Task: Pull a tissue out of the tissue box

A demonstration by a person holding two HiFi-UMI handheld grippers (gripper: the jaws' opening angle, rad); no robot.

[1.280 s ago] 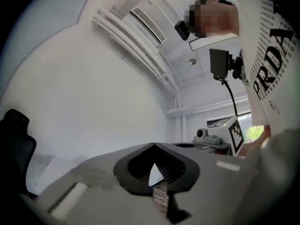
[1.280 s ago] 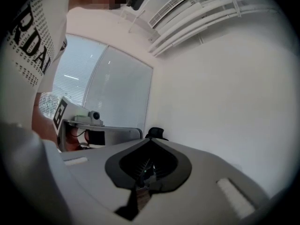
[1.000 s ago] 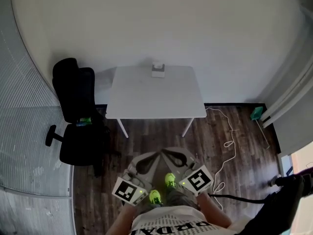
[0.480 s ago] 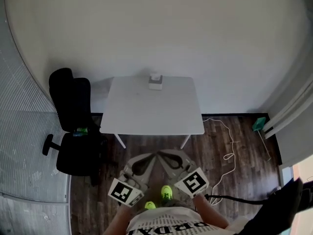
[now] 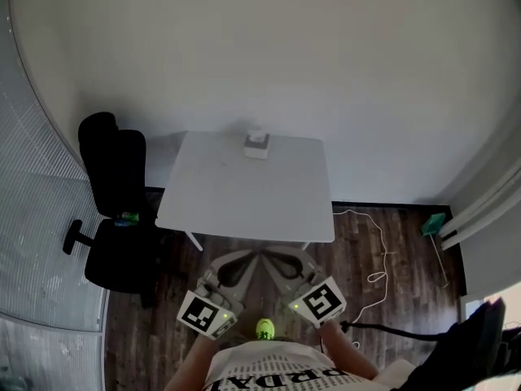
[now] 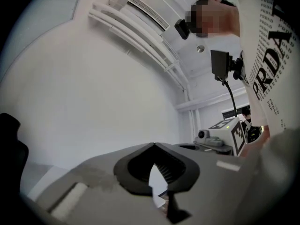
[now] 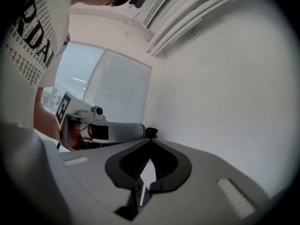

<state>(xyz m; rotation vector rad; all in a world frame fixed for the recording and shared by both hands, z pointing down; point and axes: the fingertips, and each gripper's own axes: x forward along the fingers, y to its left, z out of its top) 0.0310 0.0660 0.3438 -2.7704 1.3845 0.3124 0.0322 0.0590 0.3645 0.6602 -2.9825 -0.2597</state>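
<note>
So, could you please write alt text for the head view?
From above, a person holds the left gripper and right gripper, both shut, over a dark wood floor in front of a white table. A tissue box sits at the table's far edge by the wall; a black office chair stands left of the table.

Bright even light, soft shadows, fisheye-bent edges, dark corners.

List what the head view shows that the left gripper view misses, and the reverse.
Head view only: the tissue box, the wood floor, the white cable. Left gripper view only: the ceiling rails and a ceiling vent. Both: the left gripper, the right gripper, the white wall, the printed shirt.
</note>
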